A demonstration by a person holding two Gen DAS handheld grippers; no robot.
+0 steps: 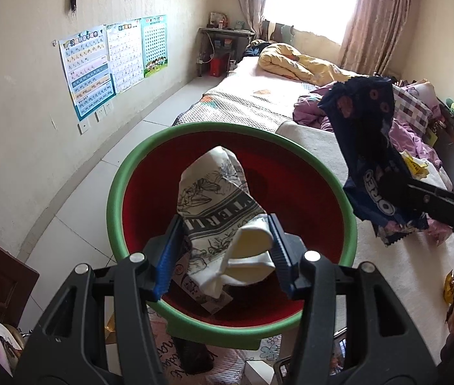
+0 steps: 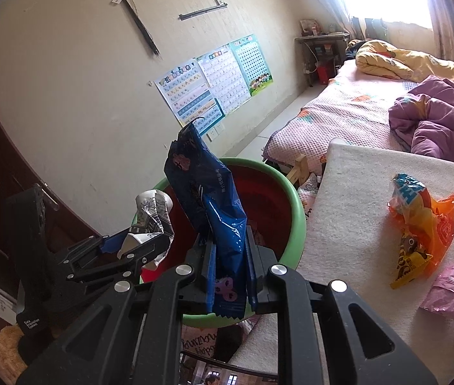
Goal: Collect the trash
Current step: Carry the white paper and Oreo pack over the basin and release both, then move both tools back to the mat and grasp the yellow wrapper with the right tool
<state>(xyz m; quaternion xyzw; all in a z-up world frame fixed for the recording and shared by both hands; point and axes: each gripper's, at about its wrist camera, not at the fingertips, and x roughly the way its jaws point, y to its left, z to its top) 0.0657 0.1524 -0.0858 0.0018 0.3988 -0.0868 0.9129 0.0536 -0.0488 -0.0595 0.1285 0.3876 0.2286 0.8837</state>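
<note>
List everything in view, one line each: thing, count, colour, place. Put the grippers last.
basin: one, green rim, red inside, beside the bed.
paper cup: one, crushed, white with black print, held over the basin.
Oreo wrapper: one, dark blue, held over the basin.
snack bag: one, orange and yellow, on the white blanket.
pink bag: one, on the white blanket.
white blanket: one, near end of the bed.
posters: three, on the wall.
left gripper: black with blue pads, shut on the paper cup.
right gripper: black with blue pads, shut on the Oreo wrapper.

Basin (image 1: 116,192) mouth lies open (red inside); both held wrappers crowd above it.
</note>
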